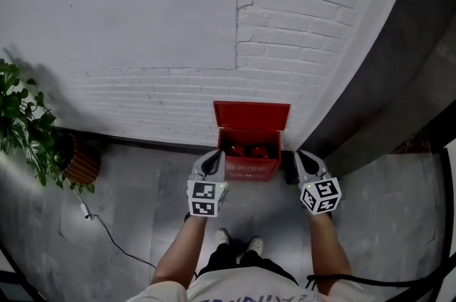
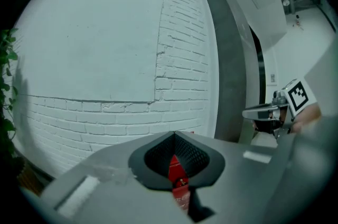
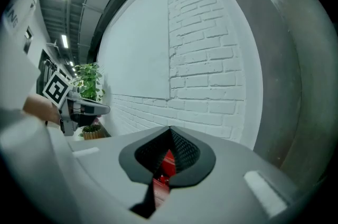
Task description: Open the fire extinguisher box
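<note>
The red fire extinguisher box [image 1: 251, 167] stands on the floor against the white brick wall, its lid [image 1: 251, 115] raised upright. Red extinguisher tops [image 1: 246, 149] show inside. My left gripper [image 1: 213, 160] hovers at the box's front left corner and my right gripper [image 1: 306, 161] just off its right side; neither visibly touches it. In the left gripper view the jaws of the left gripper [image 2: 174, 136] meet at the tip, with the box [image 2: 176, 171] seen through the gap behind. The right gripper [image 3: 170, 130] looks the same, the box [image 3: 167, 162] behind it. Nothing is held.
A potted plant [image 1: 27, 128] in a brown pot [image 1: 83, 164] stands at the left by the wall, and a thin cable [image 1: 107, 224] runs across the grey floor. A dark grey pillar [image 1: 377, 73] rises right of the box. The person's shoes [image 1: 239, 243] are just behind the grippers.
</note>
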Action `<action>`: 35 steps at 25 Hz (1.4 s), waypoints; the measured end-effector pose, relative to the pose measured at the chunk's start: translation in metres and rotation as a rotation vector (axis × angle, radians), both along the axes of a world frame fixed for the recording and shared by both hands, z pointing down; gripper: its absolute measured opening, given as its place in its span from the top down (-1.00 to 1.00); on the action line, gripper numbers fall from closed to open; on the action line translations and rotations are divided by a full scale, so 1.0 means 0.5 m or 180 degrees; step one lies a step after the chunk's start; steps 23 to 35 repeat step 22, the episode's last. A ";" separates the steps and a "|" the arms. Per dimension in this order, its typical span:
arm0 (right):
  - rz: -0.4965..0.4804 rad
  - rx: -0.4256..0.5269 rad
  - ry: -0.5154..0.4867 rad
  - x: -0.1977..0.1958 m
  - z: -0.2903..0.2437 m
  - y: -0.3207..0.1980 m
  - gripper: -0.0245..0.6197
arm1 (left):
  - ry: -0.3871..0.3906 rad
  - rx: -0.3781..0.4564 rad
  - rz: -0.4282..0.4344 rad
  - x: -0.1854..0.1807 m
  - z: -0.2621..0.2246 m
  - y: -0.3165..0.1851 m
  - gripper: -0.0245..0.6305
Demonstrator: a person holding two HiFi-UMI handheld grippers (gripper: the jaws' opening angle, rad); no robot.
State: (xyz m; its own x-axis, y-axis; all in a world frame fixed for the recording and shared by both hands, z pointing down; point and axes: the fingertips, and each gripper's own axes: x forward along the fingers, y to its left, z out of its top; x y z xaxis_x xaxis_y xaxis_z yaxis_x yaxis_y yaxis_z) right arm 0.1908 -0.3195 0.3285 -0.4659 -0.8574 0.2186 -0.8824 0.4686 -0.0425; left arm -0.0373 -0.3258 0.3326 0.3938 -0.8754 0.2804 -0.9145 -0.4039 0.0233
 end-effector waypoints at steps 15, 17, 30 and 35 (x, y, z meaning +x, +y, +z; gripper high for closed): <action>0.0049 0.0078 0.0051 -0.005 -0.041 0.033 0.92 | 0.0053 0.0048 0.0034 0.002 -0.024 0.019 0.91; 0.0050 0.0095 0.0052 -0.005 -0.048 0.034 0.92 | 0.0049 0.0039 0.0028 0.000 -0.023 0.020 0.91; 0.0040 0.0107 0.0068 -0.006 -0.052 0.039 0.92 | 0.0031 0.0024 0.0027 -0.001 -0.020 0.025 0.91; 0.0040 0.0107 0.0068 -0.006 -0.052 0.039 0.92 | 0.0031 0.0024 0.0027 -0.001 -0.020 0.025 0.91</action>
